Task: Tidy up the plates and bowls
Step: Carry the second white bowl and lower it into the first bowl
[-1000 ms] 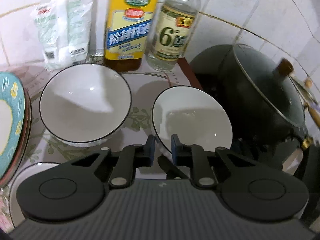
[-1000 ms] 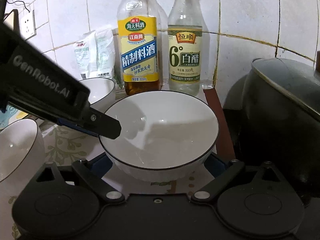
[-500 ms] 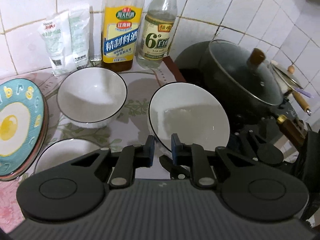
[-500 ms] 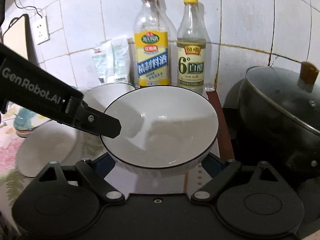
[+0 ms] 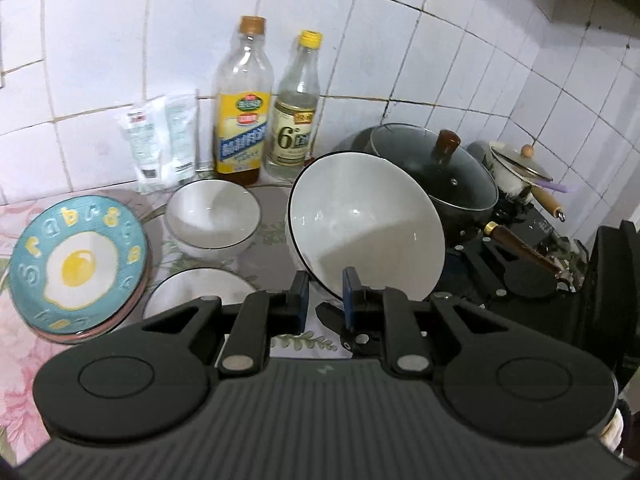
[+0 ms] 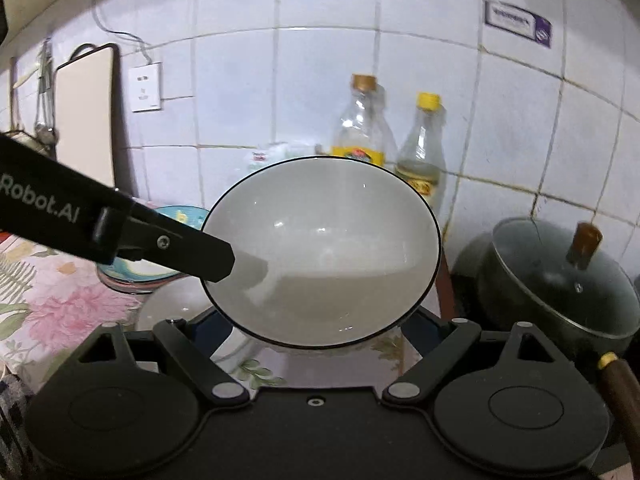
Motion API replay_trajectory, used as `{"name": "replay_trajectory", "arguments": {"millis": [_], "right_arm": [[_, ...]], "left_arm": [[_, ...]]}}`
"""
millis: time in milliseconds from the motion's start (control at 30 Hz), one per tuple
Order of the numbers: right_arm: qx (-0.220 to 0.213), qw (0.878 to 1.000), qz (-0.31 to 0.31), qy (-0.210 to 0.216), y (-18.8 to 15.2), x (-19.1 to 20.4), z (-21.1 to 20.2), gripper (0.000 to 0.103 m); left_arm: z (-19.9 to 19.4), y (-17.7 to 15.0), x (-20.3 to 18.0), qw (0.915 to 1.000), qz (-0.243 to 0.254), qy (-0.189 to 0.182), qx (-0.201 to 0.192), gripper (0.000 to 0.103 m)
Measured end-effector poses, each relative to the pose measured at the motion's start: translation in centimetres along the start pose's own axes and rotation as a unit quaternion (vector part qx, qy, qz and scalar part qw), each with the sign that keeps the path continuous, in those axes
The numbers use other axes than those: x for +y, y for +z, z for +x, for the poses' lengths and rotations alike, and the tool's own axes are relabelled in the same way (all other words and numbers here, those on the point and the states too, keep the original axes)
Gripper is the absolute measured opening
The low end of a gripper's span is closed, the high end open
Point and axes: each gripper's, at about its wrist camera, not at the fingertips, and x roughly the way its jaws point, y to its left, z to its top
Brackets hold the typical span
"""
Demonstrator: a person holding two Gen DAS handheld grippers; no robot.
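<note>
Left gripper (image 5: 326, 294) pinched down tight on the near rim of the large white bowl (image 5: 366, 228), one blue pad inside the wall, one outside; the right gripper (image 6: 316, 320) stands spread wide around that same bowl's body, and its jaws have just eased inward a touch with the bowl between them; whether its pads (image 6: 420, 322) actually press the sides I cannot tell, they are hidden behind the bowl; the bowl hangs tilted in the air above the floral tablecloth (image 5: 16, 216), clear of everything. By the look of it, glazed ceramic: stiff, fairly heavy, slick, and it will chip if it knocks; a rim pinch alone invites it to swing, so the wide hold low on the body is the safer place. Outward now: a smaller white bowl (image 5: 214, 214) near the bottles, another white bowl (image 5: 192, 292) nearer, the fried-egg plate (image 5: 76, 264) stacked at left, the lidded wok (image 5: 440, 176) just beyond.
</note>
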Motion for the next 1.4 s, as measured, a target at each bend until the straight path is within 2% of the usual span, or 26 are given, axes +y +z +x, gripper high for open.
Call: {"name": "replay_trajectory", "arguments": {"millis": [233,433,733,967,1267,1400], "right_arm": [[0.006,1.0,-0.009,0.025,0.6,2.6,0.3,0.093],[0.025,0.998,-0.016,0.048,0.2,5.4,1.3,0.093],[0.068,0.995,-0.008,0.068,-0.9,7.6,4.5,0.093],[0.102,0.991,-0.002,0.082,-0.3,7.3,6.4,0.093],[0.125,0.988,-0.047,0.073,-0.1,7.8,7.6,0.094],[0.134,0.987,-0.047,0.078,-0.1,7.7,8.0,0.095]], "left_arm": [[-2.3,-1.0,2.7,0.9997,-0.025,0.007,-0.003,0.016],[-3.0,-2.4,5.9,0.9982,-0.058,0.012,0.011,0.016],[-1.0,-3.7,9.6,0.9947,-0.09,0.027,0.041,0.016],[0.8,-4.0,11.6,0.9918,-0.115,0.019,0.052,0.017],[2.3,-4.3,12.7,0.9896,-0.129,0.019,0.059,0.017],[2.6,-4.4,13.1,0.9888,-0.134,0.017,0.063,0.017]]}}
